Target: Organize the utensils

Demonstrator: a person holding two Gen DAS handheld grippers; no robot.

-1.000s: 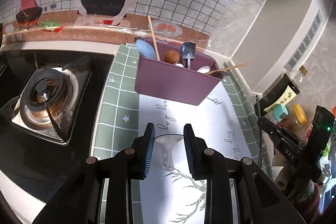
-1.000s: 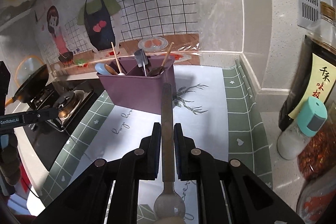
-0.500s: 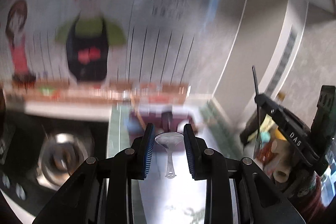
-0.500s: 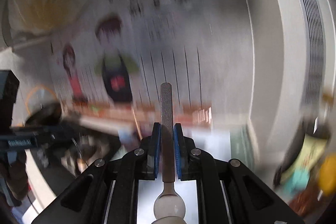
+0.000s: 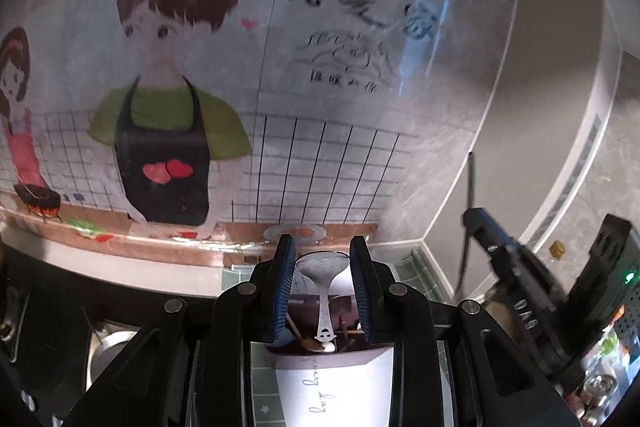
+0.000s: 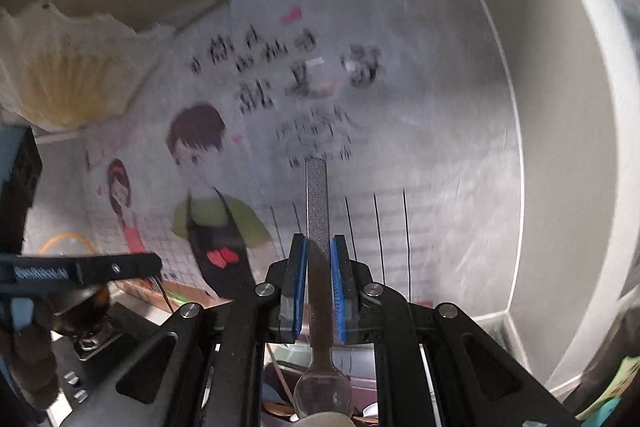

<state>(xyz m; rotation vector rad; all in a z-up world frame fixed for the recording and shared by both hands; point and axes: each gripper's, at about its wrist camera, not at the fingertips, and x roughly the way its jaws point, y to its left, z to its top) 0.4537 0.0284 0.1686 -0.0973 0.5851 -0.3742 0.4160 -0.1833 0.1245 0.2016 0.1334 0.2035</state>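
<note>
My left gripper (image 5: pixel 322 285) is shut on the bowl of a small steel spoon (image 5: pixel 322 263), whose handle hangs down toward the purple utensil bin (image 5: pixel 344 307) below. Wooden spoons stand in that bin. My right gripper (image 6: pixel 319 279) is shut on the flat handle of a long-handled spoon (image 6: pixel 316 207); the handle points up and forward, and the bowl sits close to the camera. The bin (image 6: pixel 360 371) lies low behind it. Each gripper shows in the other's view: the right gripper (image 5: pixel 480 223) at the right, the left gripper (image 6: pixel 120 267) at the left, held by a gloved hand (image 6: pixel 24 347).
A gas stove (image 5: pixel 108 347) lies at the lower left. A white mat (image 5: pixel 332 395) covers the counter in front of the bin. Condiment bottles (image 5: pixel 600 387) crowd the lower right. The cartoon wall decal (image 5: pixel 168 147) stands behind, and a paper hood filter (image 6: pixel 60 67) hangs at the upper left.
Both grippers have risen with their spoons and tilted up; the views swung from the counter to the wall. The bin has dropped to the bottom of both views. Both grips are unchanged.
</note>
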